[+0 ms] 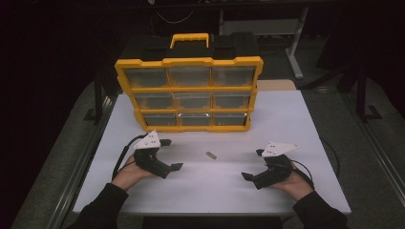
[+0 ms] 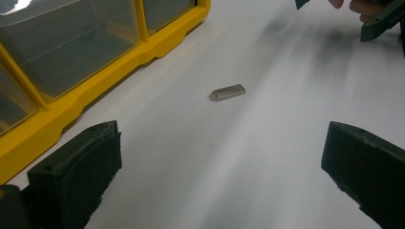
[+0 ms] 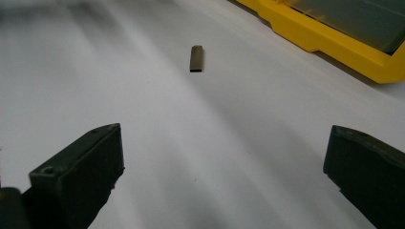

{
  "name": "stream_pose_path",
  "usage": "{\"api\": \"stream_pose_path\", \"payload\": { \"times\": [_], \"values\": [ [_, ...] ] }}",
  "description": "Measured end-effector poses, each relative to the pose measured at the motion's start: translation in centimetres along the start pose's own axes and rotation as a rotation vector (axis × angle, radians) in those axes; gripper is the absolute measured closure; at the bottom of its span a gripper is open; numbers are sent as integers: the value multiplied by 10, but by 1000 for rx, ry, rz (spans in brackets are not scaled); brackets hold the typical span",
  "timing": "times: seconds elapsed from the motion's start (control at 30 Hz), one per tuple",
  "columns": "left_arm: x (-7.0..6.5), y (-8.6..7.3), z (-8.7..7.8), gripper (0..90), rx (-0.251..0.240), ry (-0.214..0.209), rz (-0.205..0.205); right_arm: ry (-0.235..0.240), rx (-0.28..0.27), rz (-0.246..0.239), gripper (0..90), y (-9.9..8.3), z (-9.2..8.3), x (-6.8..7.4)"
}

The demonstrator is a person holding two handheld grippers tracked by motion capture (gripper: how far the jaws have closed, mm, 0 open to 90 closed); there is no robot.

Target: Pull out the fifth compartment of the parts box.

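A small grey metal piece point(image 1: 210, 155) lies on the white table between my two grippers; it shows as a short bar point(image 2: 228, 92) in the left gripper view and again point(image 3: 196, 58) in the right gripper view. My left gripper point(image 1: 171, 154) rests low at the table's left, jaws wide open and empty, pointing toward the piece. My right gripper point(image 1: 253, 164) sits at the right, also open and empty, facing the piece. Behind stands a yellow organizer case point(image 1: 189, 93) with clear drawers, upright and tilted back.
The case's yellow frame point(image 2: 95, 90) runs close along the left gripper's left side, and its corner point(image 3: 334, 43) lies to the right gripper's upper right. The white table point(image 1: 296, 124) ends near my forearms. A dark floor and a frame leg point(image 1: 296, 47) lie beyond.
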State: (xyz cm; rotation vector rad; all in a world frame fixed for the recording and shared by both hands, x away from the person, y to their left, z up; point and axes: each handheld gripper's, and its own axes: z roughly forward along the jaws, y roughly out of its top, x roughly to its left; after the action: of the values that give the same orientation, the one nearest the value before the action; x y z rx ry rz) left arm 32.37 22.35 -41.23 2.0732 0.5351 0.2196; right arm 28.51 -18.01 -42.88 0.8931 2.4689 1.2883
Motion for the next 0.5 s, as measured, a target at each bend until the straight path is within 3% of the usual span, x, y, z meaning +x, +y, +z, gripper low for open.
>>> {"api": "stream_pose_path", "payload": {
  "times": [0.5],
  "values": [
    [1, 6, 6, 0, -12, -15, -7, 1, 1, 5, 0, 0, 1, 0]
  ]
}}
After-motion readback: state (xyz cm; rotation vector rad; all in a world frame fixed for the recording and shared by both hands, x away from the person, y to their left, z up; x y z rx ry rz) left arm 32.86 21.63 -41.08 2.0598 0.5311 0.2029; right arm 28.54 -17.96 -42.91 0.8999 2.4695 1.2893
